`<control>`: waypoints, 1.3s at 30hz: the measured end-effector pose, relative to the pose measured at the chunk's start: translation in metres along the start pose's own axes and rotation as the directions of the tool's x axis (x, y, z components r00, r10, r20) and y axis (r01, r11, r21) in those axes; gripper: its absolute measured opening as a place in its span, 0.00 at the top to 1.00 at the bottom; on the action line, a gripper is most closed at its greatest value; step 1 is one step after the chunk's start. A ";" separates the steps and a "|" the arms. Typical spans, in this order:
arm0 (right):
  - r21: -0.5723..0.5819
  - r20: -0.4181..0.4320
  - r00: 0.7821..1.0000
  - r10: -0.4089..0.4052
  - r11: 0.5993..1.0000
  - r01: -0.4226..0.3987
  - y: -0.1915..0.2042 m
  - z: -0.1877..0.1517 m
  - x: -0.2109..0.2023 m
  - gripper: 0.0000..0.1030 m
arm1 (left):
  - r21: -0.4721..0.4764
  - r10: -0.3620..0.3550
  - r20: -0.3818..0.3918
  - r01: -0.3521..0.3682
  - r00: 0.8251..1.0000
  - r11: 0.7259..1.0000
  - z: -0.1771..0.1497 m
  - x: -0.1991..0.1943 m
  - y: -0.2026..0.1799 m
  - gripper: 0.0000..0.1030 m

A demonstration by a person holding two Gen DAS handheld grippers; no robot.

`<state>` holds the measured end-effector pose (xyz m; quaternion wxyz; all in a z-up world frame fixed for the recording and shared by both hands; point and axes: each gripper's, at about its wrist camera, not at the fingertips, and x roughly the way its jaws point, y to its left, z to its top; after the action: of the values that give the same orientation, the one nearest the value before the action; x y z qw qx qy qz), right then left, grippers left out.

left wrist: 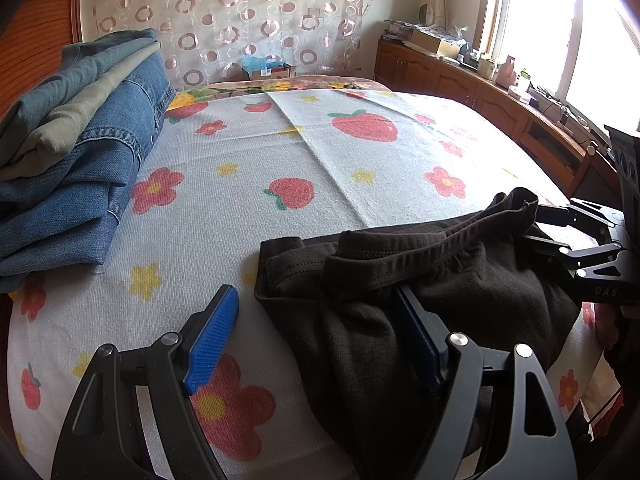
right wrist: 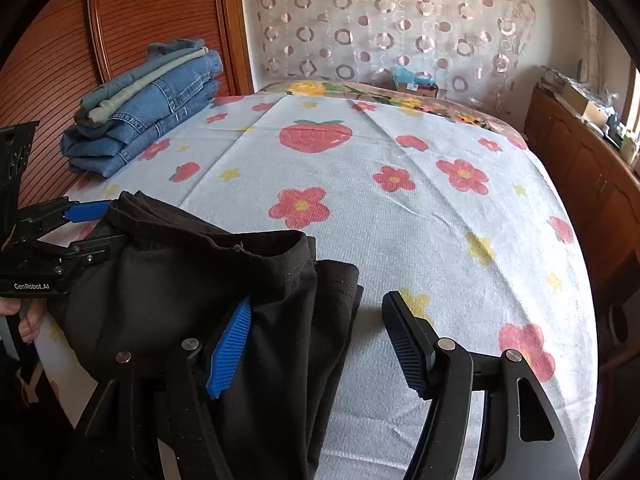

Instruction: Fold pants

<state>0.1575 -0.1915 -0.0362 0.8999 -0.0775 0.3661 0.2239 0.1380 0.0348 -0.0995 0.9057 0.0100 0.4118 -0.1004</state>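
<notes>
Dark brown pants (left wrist: 400, 280) lie bunched and partly folded on the near side of the flowered bed cover (left wrist: 240, 152). My left gripper (left wrist: 316, 340) stands open across the bundle's left edge. Its left blue pad (left wrist: 214, 340) is clear of the cloth, and its other finger is half buried in fabric. My right gripper (right wrist: 320, 346) is open too, with the pants (right wrist: 180, 280) draped against its blue left pad (right wrist: 230, 348) and its right finger over bare cover. Each gripper also shows at the other view's edge: the right gripper (left wrist: 536, 228) and the left gripper (right wrist: 104, 228).
A stack of folded jeans and other pants (left wrist: 80, 152) (right wrist: 140, 120) sits at the far left by the wooden headboard (right wrist: 140, 20). A long wooden cabinet (left wrist: 500, 100) with clutter runs under the window on the right. A person's fingers (right wrist: 28, 324) hold the left gripper's handle.
</notes>
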 end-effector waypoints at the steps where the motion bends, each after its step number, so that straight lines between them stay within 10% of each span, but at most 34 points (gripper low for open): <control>1: 0.000 0.000 1.000 -0.002 1.000 0.002 0.000 0.000 0.000 0.33 | 0.001 0.001 -0.001 -0.001 1.000 1.000 0.000 0.000 0.000 0.23; 14: -0.002 0.000 1.000 -0.006 1.000 0.006 0.000 -0.001 -0.001 0.33 | -0.072 -0.071 -0.008 0.070 0.997 0.995 0.006 -0.016 0.018 0.21; 24: -0.002 0.000 1.000 -0.006 1.000 0.006 0.000 -0.001 -0.001 0.33 | -0.111 -0.106 -0.013 0.104 0.994 0.988 0.010 -0.012 0.026 0.50; 39: -0.002 0.012 0.999 0.039 0.999 -0.039 -0.002 -0.003 -0.004 0.47 | -0.120 -0.107 -0.016 0.104 0.994 0.987 0.001 -0.008 0.021 0.50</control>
<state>0.1543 -0.1953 -0.0357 0.8974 -0.0698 0.3621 0.2423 0.1377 0.0565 -0.0937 0.8935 -0.0646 0.4269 -0.1236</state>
